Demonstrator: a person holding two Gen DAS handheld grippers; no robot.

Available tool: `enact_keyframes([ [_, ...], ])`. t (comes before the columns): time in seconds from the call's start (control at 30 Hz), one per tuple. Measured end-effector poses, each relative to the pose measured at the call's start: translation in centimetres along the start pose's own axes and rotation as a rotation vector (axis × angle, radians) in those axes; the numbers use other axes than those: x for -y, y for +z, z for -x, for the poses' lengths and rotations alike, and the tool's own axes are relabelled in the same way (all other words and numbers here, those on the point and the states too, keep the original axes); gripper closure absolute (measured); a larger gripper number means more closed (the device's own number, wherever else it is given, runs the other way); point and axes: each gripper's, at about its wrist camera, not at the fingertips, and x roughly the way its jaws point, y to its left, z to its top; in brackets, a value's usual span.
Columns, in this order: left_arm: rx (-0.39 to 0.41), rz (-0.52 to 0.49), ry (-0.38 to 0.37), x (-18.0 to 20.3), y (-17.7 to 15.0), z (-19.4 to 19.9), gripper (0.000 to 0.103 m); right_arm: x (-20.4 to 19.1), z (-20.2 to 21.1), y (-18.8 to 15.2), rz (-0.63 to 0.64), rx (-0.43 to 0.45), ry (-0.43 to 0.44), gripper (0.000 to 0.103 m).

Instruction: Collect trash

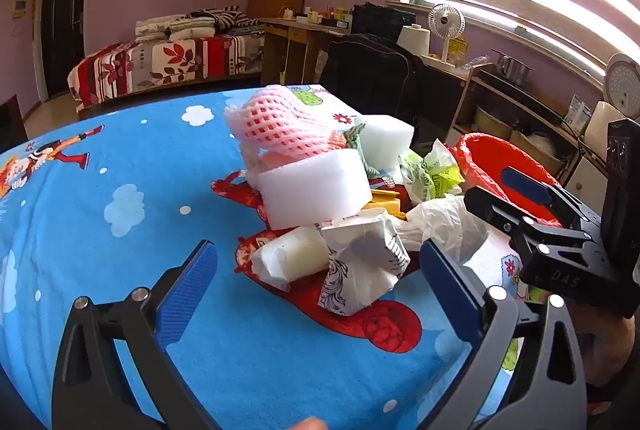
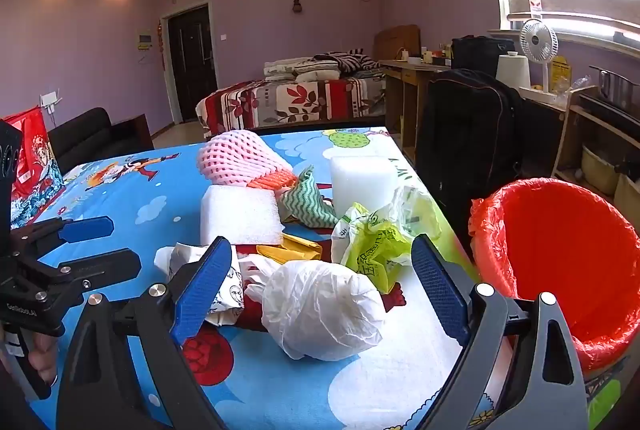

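Note:
A pile of trash lies on the blue cartoon tablecloth [image 1: 120,158]. My left gripper [image 1: 320,266] is open; between its fingers lie a crumpled printed paper carton [image 1: 360,262] and a small white wrapped roll [image 1: 292,258]. My right gripper [image 2: 320,270] is open, with a crumpled white plastic bag [image 2: 324,310] between its fingers. Behind are white foam blocks [image 2: 240,214], pink foam fruit netting [image 2: 236,158], a yellow-green bag [image 2: 372,242] and a green striped cloth [image 2: 308,202]. A bin lined with a red bag [image 2: 560,262] stands at the table's right edge.
A black suitcase [image 2: 468,142] stands behind the bin. A bed [image 2: 292,102], a desk with a fan [image 2: 538,42] and shelves line the far wall. A red gift bag [image 2: 32,158] sits at the table's left. The right gripper shows in the left wrist view [image 1: 528,206].

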Motion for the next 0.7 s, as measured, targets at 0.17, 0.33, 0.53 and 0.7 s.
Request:
enact_keyframes([
  [0.17, 0.029, -0.007, 0.012, 0.17, -0.11, 0.21, 0.005, -0.03, -0.02, -0.01, -0.003, -0.003, -0.001, 0.017],
  [0.33, 0.015, 0.001, 0.006, 0.29, 0.13, 0.07, 0.005, -0.08, 0.09, -0.29, -0.006, -0.006, -0.002, 0.017],
  [0.53, 0.008, 0.013, -0.001, -0.09, -0.11, -0.11, 0.005, 0.11, 0.02, 0.11, -0.008, -0.005, -0.001, 0.017],
  [0.7, 0.007, 0.013, 0.000, -0.12, -0.15, -0.14, 0.005, 0.42, -0.09, 0.03, -0.014, -0.005, 0.002, 0.017],
])
